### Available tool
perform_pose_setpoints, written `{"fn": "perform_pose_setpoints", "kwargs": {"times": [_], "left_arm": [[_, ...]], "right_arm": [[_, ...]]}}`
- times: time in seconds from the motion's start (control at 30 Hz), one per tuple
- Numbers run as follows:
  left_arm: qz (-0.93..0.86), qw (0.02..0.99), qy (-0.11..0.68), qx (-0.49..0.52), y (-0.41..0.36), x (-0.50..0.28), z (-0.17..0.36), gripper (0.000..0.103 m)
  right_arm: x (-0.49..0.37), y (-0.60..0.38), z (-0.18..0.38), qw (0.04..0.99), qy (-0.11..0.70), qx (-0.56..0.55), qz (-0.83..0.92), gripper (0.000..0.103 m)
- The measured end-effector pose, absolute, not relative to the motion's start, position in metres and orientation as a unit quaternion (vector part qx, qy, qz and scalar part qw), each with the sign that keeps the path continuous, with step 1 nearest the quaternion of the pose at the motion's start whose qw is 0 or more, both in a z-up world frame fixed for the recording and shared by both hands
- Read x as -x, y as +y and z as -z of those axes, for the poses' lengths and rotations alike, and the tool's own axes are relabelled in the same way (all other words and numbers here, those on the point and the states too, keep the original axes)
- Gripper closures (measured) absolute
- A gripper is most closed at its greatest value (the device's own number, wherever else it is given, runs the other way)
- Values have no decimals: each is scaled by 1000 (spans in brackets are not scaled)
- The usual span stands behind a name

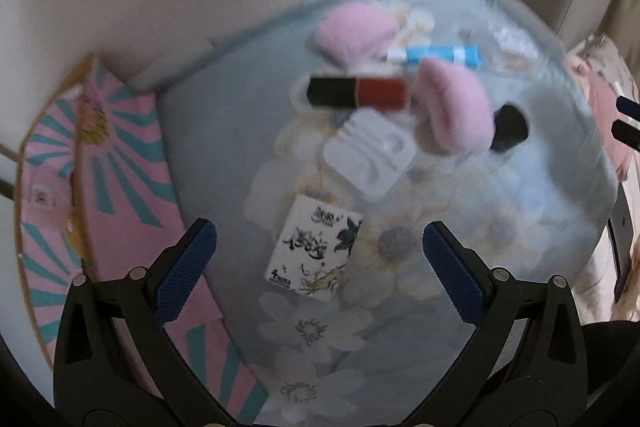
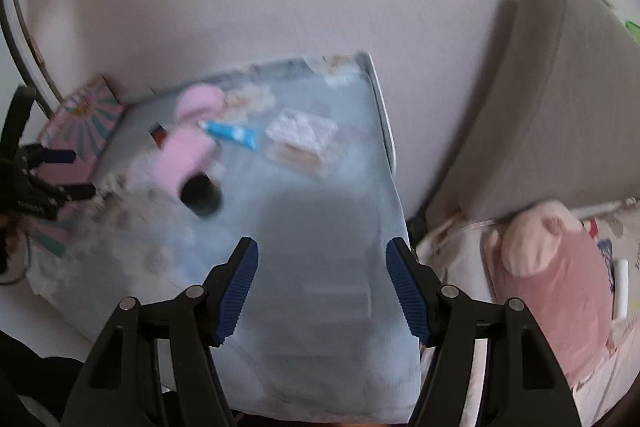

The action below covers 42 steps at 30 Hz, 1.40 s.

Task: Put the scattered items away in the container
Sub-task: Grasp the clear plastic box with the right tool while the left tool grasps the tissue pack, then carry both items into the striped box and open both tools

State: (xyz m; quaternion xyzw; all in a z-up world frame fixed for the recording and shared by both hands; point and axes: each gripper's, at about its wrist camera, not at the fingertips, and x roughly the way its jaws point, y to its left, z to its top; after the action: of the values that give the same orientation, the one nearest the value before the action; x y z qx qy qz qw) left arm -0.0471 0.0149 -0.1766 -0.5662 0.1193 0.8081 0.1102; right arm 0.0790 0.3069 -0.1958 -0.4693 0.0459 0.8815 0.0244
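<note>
Blue-padded fingers of both grippers spread wide and empty over a floral cloth on the bench [image 1: 208,131]

Between the left gripper [image 1: 320,267] fingers, just ahead of the tips, lies a white card [image 1: 314,251] with black ink drawings; further ahead sit a white tray [image 1: 370,153], a black-and-red lipstick [image 1: 356,91], a blue tube [image 1: 440,55] and two pink puffs [image 1: 456,107], one beside a black lid [image 1: 510,127]. Outside the left finger stands the pink-and-teal striped box [image 1: 120,155], off the cloth's edge. The right gripper [image 2: 322,287] hangs over bare cloth; ahead and to the left of its fingers are the puffs [image 2: 186,155], tube [image 2: 232,134] and lid [image 2: 202,195], with a clear packet [image 2: 302,137] straight ahead. Both views are blurred
</note>
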Motion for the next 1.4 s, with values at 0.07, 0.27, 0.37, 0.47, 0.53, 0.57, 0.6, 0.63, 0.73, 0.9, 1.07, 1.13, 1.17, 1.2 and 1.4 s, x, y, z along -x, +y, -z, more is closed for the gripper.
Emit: {"fn": "perform_pose_setpoints", "kwargs": {"times": [0.07, 0.27, 0.37, 0.47, 0.53, 0.57, 0.6, 0.63, 0.73, 0.9, 1.07, 1.13, 1.17, 1.2, 1.4], "left_arm": [[-798, 114, 123, 579, 17, 48, 188, 0], [-786, 114, 126, 595, 15, 49, 204, 0], [-783, 116, 116, 600, 11, 49, 209, 0], [-780, 119, 106, 605, 8, 49, 213, 1], [-779, 121, 99, 607, 6, 48, 215, 5], [-777, 123, 96, 609, 5, 48, 216, 12], [-775, 125, 93, 612, 4, 48, 218, 28], [-770, 122, 92, 619, 4, 49, 220, 36], [-775, 121, 79, 615, -2, 48, 216, 56], [-774, 124, 69, 617, -6, 41, 212, 56], [-781, 120, 56, 610, -10, 29, 193, 56], [-786, 116, 42, 606, -15, 30, 180, 56], [-790, 115, 34, 602, -17, 30, 173, 56], [-793, 114, 28, 598, -19, 28, 167, 56], [-820, 101, 4, 564, -28, 32, 123, 56]], "right_arm": [[-85, 311, 205, 30, 49, 473, -879, 41], [-86, 307, 228, 40, 44, 483, -874, 41], [-83, 307, 234, 40, 35, 484, -873, 41], [-82, 307, 237, 41, 25, 481, -875, 41], [-82, 307, 237, 39, 19, 479, -877, 41], [-81, 307, 238, 33, 16, 480, -877, 41], [-81, 307, 238, 31, 10, 478, -877, 43], [-81, 306, 238, 30, 7, 477, -878, 54], [-79, 305, 238, 18, -1, 482, -876, 62], [-79, 303, 229, 17, -3, 473, -881, 62], [-73, 301, 213, 13, -8, 465, -885, 62], [-71, 298, 204, 10, -8, 457, -889, 62], [-70, 297, 199, 8, -9, 454, -891, 62], [-69, 295, 194, 7, -10, 450, -893, 62], [-49, 276, 156, -22, -15, 431, -902, 62]]}}
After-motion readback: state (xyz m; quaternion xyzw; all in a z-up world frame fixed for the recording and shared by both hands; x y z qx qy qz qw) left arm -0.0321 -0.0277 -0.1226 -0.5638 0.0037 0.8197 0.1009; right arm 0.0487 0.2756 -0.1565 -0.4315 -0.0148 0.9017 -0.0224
